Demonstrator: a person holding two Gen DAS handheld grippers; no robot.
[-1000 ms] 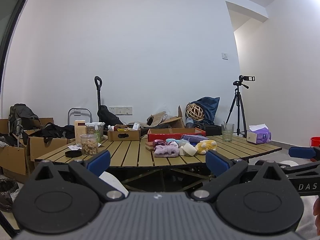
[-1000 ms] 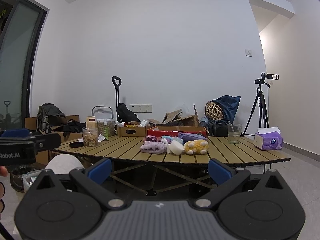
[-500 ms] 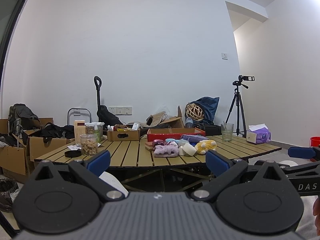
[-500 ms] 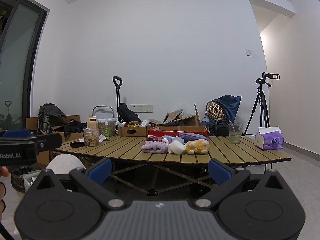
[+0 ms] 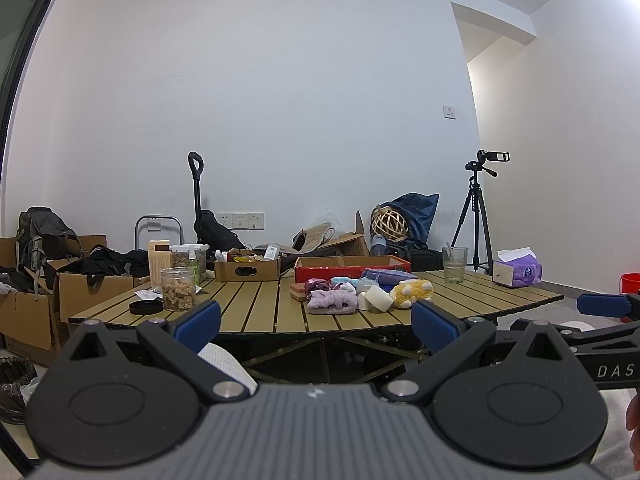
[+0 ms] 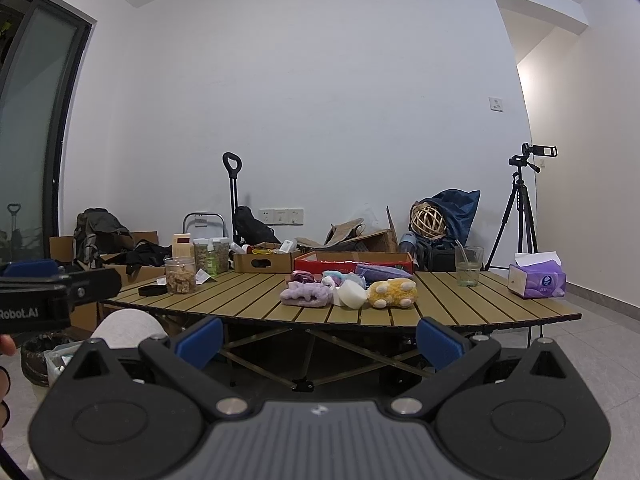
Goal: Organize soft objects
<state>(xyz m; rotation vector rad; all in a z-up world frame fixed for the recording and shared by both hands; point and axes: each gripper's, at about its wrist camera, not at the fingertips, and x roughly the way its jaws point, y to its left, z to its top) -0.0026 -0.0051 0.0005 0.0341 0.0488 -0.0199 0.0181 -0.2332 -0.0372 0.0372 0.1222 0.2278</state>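
A pile of soft things lies mid-table: a lilac fluffy cloth (image 5: 332, 302) (image 6: 306, 294), a white sponge-like block (image 5: 379, 299) (image 6: 352, 295), a yellow plush toy (image 5: 412, 293) (image 6: 393, 293), and pastel pieces behind them (image 6: 340, 278). A red shallow box (image 5: 352, 266) (image 6: 354, 260) stands just behind the pile. My left gripper (image 5: 316, 322) is open and empty, well short of the table. My right gripper (image 6: 318, 338) is open and empty, also short of the table's near edge. Each gripper shows at the side of the other's view.
On the slatted wooden folding table (image 6: 460, 300): a jar of snacks (image 6: 181, 275) with its black lid (image 6: 152, 290) beside it, bottles, a small cardboard box (image 6: 264, 262), a glass (image 6: 468, 266), a purple tissue box (image 6: 538, 280). A tripod with camera (image 6: 520, 216), cardboard boxes and bags stand around.
Both views have shifted very slightly; the table sits a touch higher in the right wrist view. Both grippers stay open and empty.
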